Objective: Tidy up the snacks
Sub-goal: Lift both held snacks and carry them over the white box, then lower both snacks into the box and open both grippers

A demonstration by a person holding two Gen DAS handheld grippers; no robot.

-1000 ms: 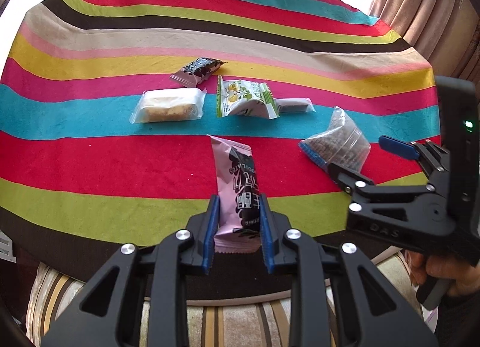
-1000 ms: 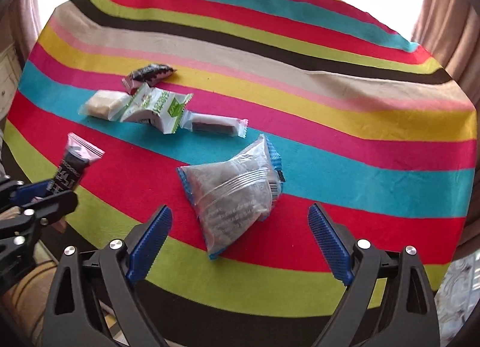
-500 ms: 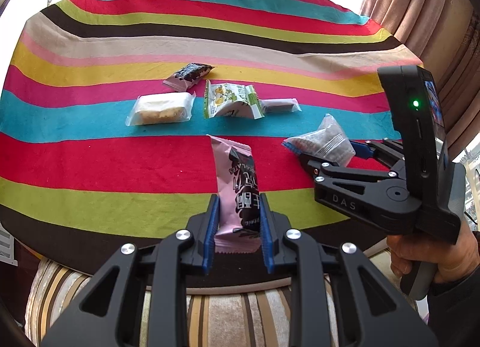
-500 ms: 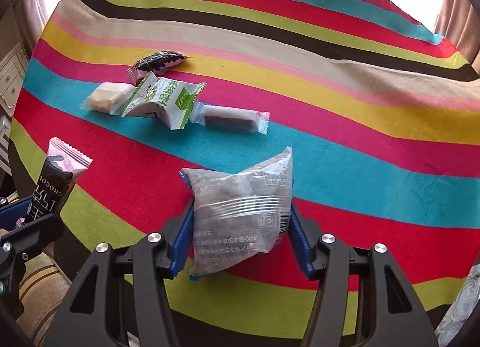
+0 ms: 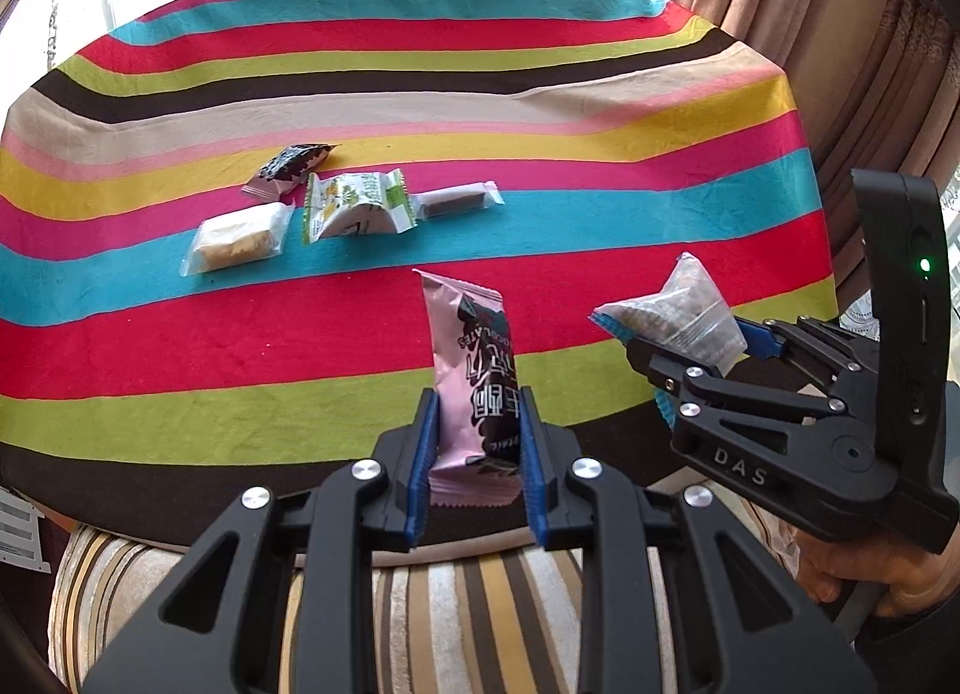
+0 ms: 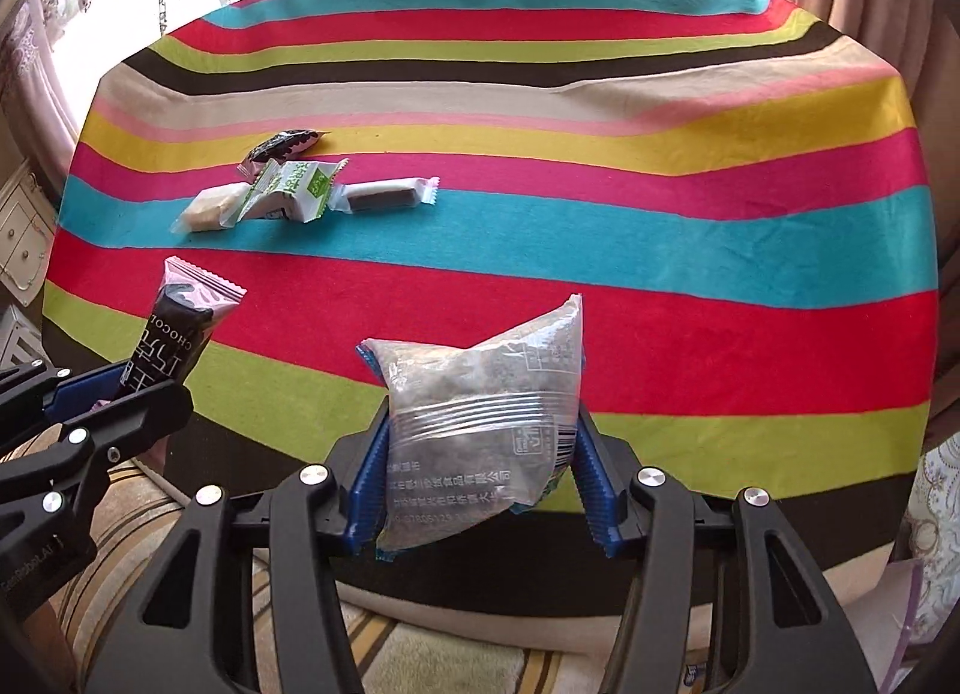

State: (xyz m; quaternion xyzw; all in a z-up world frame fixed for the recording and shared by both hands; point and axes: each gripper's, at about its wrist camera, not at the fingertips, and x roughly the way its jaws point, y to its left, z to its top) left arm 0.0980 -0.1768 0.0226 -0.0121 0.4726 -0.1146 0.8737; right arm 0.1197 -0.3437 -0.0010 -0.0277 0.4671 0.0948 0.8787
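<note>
My left gripper (image 5: 474, 460) is shut on a pink chocolate packet (image 5: 474, 352) and holds it upright above the table's near edge; the packet also shows in the right wrist view (image 6: 180, 328). My right gripper (image 6: 477, 484) is shut on a clear bag of brown snack (image 6: 486, 412), lifted off the cloth; the bag also shows in the left wrist view (image 5: 678, 316). Several snacks lie grouped on the blue stripe: a pale cake (image 5: 240, 238), a green-white packet (image 5: 357, 205), a dark bar (image 5: 456, 202) and a black-pink packet (image 5: 288, 169).
The table wears a striped cloth (image 5: 540, 112). A curtain (image 5: 840, 22) hangs at the back right. A striped cushion (image 5: 456, 604) lies below the near table edge. A white cabinet (image 6: 24, 238) stands to the left.
My right gripper closed on the clear bag and lifted it off the cloth, drawing back toward the near edge. My left gripper kept its hold on the pink packet.
</note>
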